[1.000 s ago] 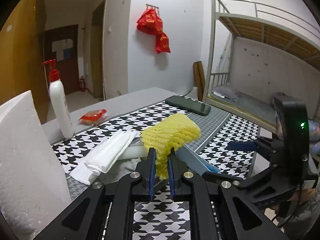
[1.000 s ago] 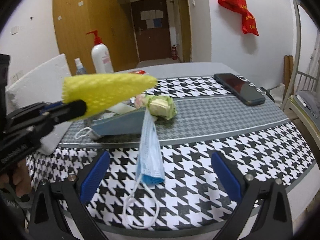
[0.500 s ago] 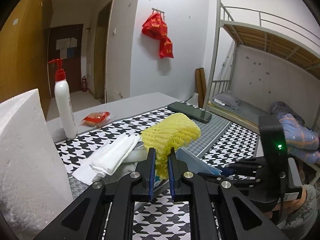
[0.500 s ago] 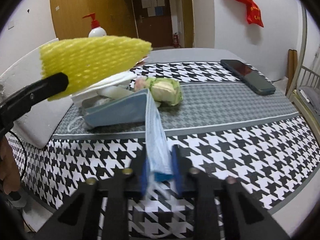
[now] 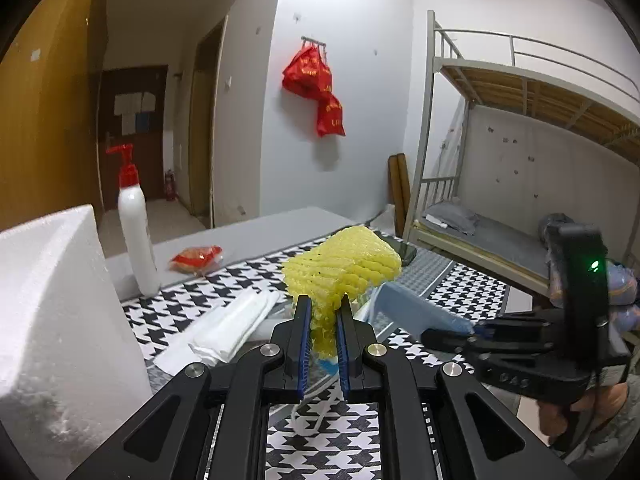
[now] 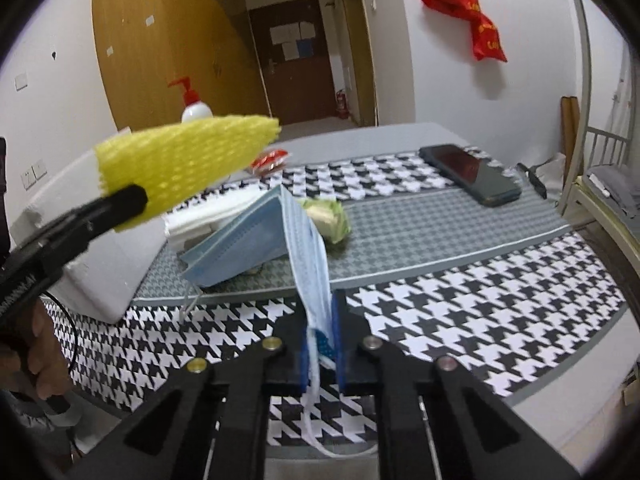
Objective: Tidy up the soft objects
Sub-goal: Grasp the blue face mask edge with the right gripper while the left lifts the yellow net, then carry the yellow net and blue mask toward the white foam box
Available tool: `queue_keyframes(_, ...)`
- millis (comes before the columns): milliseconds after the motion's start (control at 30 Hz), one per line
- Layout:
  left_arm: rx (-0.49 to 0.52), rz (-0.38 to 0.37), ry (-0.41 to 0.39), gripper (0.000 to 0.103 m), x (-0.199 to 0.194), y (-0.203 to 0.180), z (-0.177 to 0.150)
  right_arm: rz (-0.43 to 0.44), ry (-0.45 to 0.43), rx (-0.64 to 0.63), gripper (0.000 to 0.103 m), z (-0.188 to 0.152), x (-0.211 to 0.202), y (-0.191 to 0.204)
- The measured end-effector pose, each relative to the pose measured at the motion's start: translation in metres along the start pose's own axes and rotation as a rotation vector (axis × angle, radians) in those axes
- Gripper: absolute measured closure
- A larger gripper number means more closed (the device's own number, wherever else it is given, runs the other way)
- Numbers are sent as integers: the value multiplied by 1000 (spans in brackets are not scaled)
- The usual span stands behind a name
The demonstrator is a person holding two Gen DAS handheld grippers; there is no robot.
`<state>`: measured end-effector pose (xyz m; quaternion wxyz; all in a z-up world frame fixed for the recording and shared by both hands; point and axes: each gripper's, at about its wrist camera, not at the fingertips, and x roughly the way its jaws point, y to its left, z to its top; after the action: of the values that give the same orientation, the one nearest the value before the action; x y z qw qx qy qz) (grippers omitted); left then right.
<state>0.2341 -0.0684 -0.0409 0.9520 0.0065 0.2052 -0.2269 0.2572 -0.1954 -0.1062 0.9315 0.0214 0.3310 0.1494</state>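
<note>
My left gripper point(image 5: 322, 320) is shut on a yellow foam net sleeve point(image 5: 342, 270) and holds it up above the table; the same yellow sleeve point(image 6: 184, 160) shows at the left of the right wrist view. My right gripper point(image 6: 322, 328) is shut on a blue face mask point(image 6: 308, 256), lifting its near end while the far half point(image 6: 240, 248) still slopes down to the cloth. The mask's white ear loop point(image 6: 320, 412) dangles below the jaws. A green-and-cream soft lump point(image 6: 326, 216) lies behind the mask. Folded white foam sheets point(image 5: 228, 328) rest on the houndstooth cloth point(image 6: 480, 312).
A white styrofoam block point(image 5: 52, 312) stands at the left. A pump bottle point(image 5: 136, 224), a red snack packet point(image 5: 196, 258) and a dark phone point(image 6: 470, 174) lie further back. A bunk bed point(image 5: 500, 152) is to the right. A person's hand point(image 6: 44, 356) holds the left gripper.
My right gripper went from wide open to shut on the blue mask and has raised its near end off the cloth. The left gripper kept its hold on the yellow sleeve.
</note>
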Motion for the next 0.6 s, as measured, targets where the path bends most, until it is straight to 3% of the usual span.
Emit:
queue_keyframes(200, -3, -7, -40, 91, -25, -4, 10, -15, -56, 13, 90, 0, -36, 3)
queue_keyframes(600, 11, 55, -102, 91, -80, -13, 21, 4, -158, -10, 90, 4, -88, 19)
